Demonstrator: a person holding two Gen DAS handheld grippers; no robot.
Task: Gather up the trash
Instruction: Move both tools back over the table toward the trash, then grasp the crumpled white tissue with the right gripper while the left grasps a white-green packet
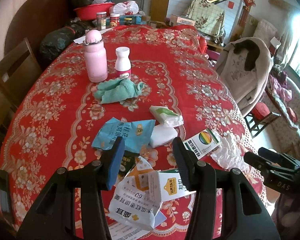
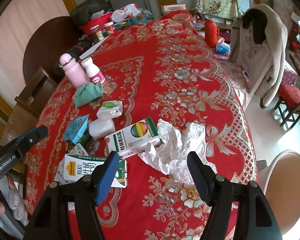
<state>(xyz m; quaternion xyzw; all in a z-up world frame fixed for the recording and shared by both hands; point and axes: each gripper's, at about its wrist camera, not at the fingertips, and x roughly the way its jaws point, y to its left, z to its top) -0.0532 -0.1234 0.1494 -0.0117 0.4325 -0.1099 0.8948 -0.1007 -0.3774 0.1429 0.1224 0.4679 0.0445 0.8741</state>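
Note:
Trash lies on the red flowered tablecloth (image 1: 170, 64). A blue snack wrapper (image 1: 126, 133), a white packet (image 1: 163, 136), a green-white tissue pack (image 1: 166, 115), a medicine box (image 1: 204, 141) and crumpled white paper (image 1: 228, 152) lie ahead. My left gripper (image 1: 149, 150) is open above a torn white-orange bag (image 1: 138, 198) and a milk carton (image 1: 170, 184). My right gripper (image 2: 153, 162) is open just above the crumpled paper (image 2: 176, 150), next to the medicine box (image 2: 134, 138) and the milk carton (image 2: 80, 168).
A pink flask (image 1: 95, 60), a white bottle (image 1: 123, 63) and a green cloth (image 1: 118, 91) stand further back. A pale bin (image 2: 288, 188) stands on the floor right of the table. A chair with a coat (image 2: 258, 46) stands at the right edge.

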